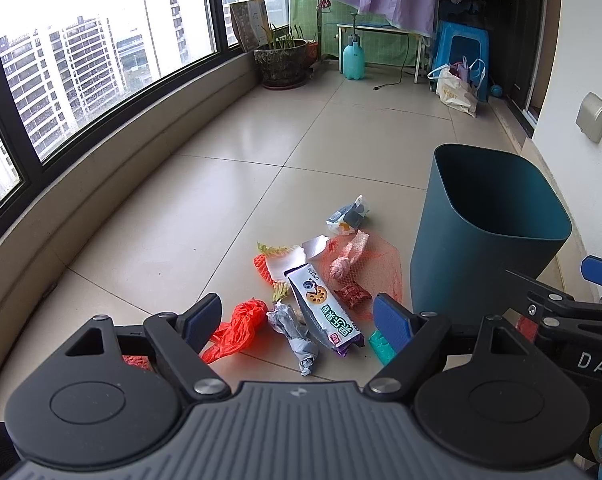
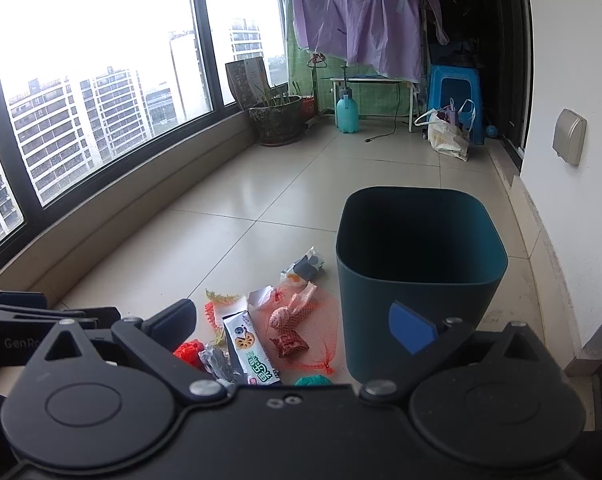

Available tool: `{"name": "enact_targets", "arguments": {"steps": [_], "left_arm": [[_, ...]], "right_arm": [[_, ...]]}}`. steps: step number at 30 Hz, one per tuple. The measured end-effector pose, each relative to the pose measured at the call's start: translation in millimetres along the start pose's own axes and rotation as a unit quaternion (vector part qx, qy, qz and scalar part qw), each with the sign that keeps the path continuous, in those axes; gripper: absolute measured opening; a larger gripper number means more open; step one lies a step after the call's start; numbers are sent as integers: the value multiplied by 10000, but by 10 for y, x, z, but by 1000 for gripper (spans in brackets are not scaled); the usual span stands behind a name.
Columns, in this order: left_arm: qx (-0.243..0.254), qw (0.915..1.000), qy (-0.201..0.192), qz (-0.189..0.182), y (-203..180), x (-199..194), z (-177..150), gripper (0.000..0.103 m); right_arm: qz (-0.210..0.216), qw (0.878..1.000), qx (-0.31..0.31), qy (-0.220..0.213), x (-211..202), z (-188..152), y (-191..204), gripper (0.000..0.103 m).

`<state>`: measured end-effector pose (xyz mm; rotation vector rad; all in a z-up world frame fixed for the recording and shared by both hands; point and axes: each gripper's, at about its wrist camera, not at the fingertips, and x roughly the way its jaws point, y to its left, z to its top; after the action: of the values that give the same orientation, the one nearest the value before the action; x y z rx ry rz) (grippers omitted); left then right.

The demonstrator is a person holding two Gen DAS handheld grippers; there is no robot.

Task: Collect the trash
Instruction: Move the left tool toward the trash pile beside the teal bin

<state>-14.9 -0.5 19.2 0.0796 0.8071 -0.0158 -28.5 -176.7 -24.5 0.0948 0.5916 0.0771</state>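
A pile of trash lies on the tiled floor left of a dark teal bin (image 1: 489, 232) (image 2: 421, 280), whose inside looks dark. The pile holds a white and purple snack wrapper (image 1: 325, 308) (image 2: 253, 348), an orange plastic bag (image 1: 241, 328), a crumpled grey wrapper (image 1: 293, 332), a red mesh net (image 1: 365, 268) (image 2: 301, 320) and a grey-white packet (image 1: 347, 216) (image 2: 305, 266). My left gripper (image 1: 297, 304) hangs open above the near end of the pile, holding nothing. My right gripper (image 2: 293, 306) is open and empty too, between the pile and the bin.
A curved window ledge (image 1: 113, 184) runs along the left and a white wall (image 2: 573, 208) along the right. At the far end stand a potted plant (image 1: 281, 62), a teal spray bottle (image 1: 353, 58), a blue stool (image 1: 465, 52) and a shopping bag (image 1: 457, 90).
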Motion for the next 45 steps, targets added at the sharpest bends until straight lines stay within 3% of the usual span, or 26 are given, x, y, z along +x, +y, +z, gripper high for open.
{"name": "enact_targets", "arguments": {"steps": [17,40,45], "left_arm": [[-120,9985,538,45,43,168,-52,83],[-294,9968,733,-122,100,237,-63,83],[-362,9961,804,-22,139,253,-69,83]], "right_arm": [[-50,9995,46,303,59,0,-3,103],[-65,9993,1,365,79,16,7,103],[-62,9994,1,353,73,21,10,103]]}}
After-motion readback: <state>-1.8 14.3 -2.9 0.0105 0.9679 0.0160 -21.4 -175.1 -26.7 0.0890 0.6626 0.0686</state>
